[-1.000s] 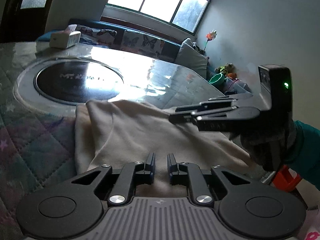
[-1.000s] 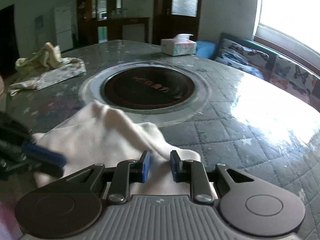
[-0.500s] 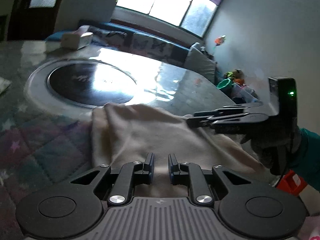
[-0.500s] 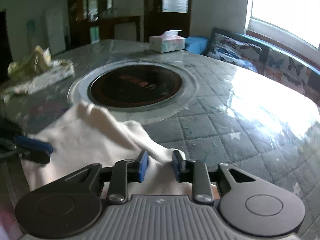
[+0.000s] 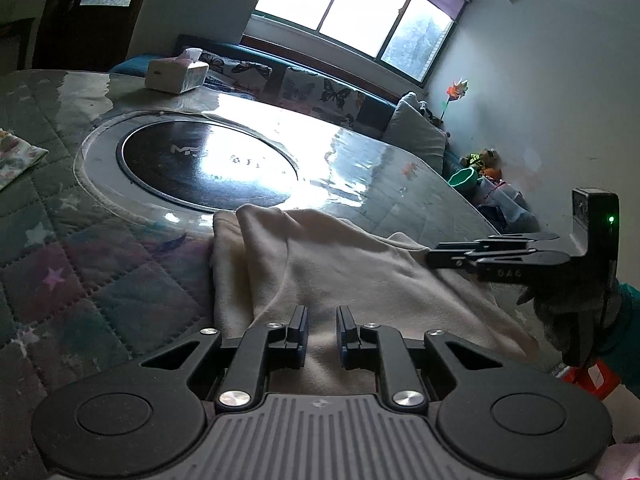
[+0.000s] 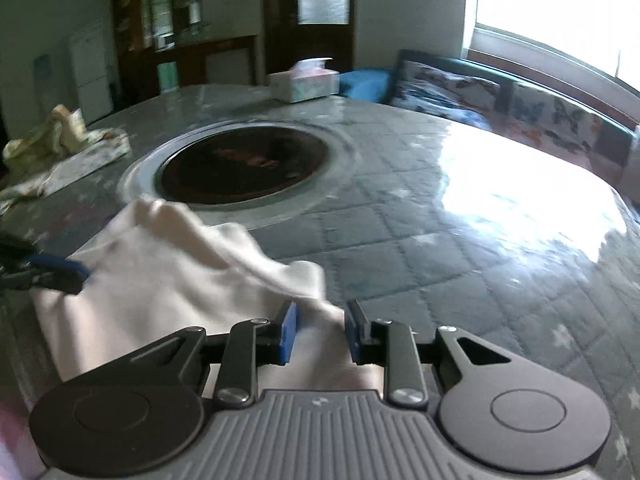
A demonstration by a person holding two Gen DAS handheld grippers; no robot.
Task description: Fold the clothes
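Right wrist view: the right gripper (image 6: 319, 330) has spread wider over the cream knit garment (image 6: 160, 280), seemingly releasing its hem. The left gripper (image 5: 322, 334) stays slightly parted above the cloth, so this fold looks laid.

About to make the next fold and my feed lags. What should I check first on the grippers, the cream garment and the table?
1. Left gripper open: ok, fingers apart above the cream garment.
2. Right gripper gripping the garment: not ok, fingers apart with its edge between them.
3. Garment flat: not ok, a raised ridge runs across it.
4. Table beyond the garment free: ok; the tissue box stands far off.
5. Floral cloth pile apart from the garment: ok.
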